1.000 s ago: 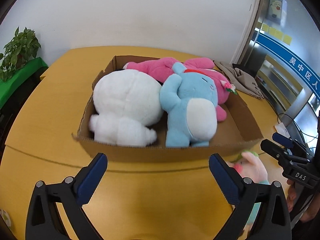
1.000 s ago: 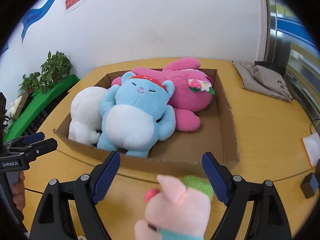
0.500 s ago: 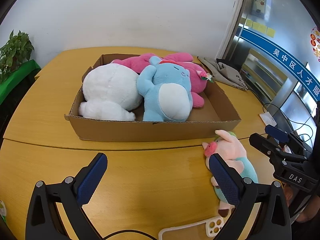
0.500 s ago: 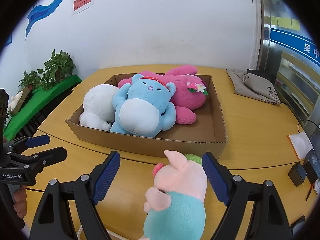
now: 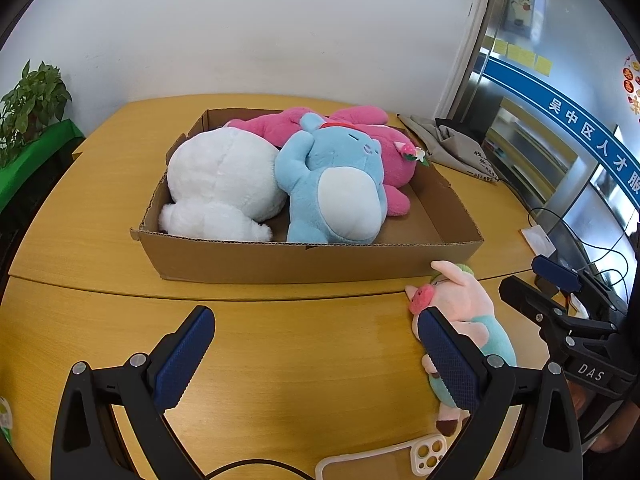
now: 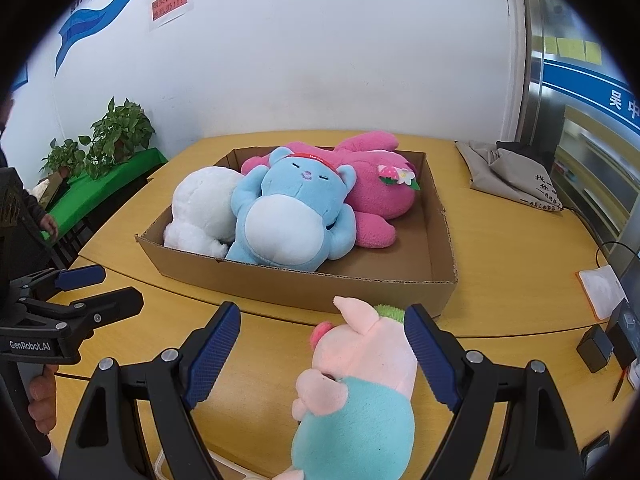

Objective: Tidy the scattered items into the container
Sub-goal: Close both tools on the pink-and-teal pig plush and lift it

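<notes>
Pig plush on the table, outside the box.
Your right gripper jaws are wide, straddling its head, gripping nothing; left gripper likewise empty. Close off-centre and it'll likely squirt out sideways.

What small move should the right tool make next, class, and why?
Probably close the right tool on the pig plush: it lies on the table outside the cardboard box, between open pads, while three plush toys are already inside.
</notes>
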